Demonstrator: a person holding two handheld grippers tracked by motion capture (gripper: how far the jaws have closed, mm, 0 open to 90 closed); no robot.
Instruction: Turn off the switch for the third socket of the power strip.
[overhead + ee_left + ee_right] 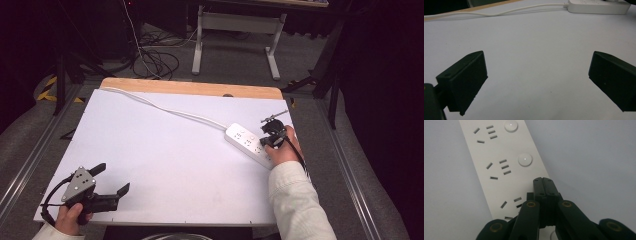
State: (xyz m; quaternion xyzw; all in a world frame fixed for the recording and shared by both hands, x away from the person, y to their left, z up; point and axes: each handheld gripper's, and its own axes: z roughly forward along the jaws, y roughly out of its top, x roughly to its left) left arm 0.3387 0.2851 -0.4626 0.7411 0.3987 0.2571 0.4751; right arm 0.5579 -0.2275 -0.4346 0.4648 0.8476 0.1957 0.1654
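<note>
Your right gripper (pixel 543 179), jaws closed and empty, sits on the strip (pixel 499 177), likely pressing a switch. Left gripper (pixel 536 82) idles wide. Next: press the button (pixel 525 160) just ahead.

Left tongs (pixel 111 180): I am seeing two black wedge-shaped jaws, matte and blocky with slanted faces. A grey three-cornered plate (pixel 80 183), dotted with small dark fasteners, is riding on top of the black body. A black cable (pixel 50 197) is looping off the rear.

Right tongs (pixel 543 180): black jaws with tiny screws near the tips, and black link arms carrying brass-coloured pivot rivets (pixel 531 204).

I am wearing a pale cream long sleeve (pixel 296 200), creasing along the forearm.
</note>
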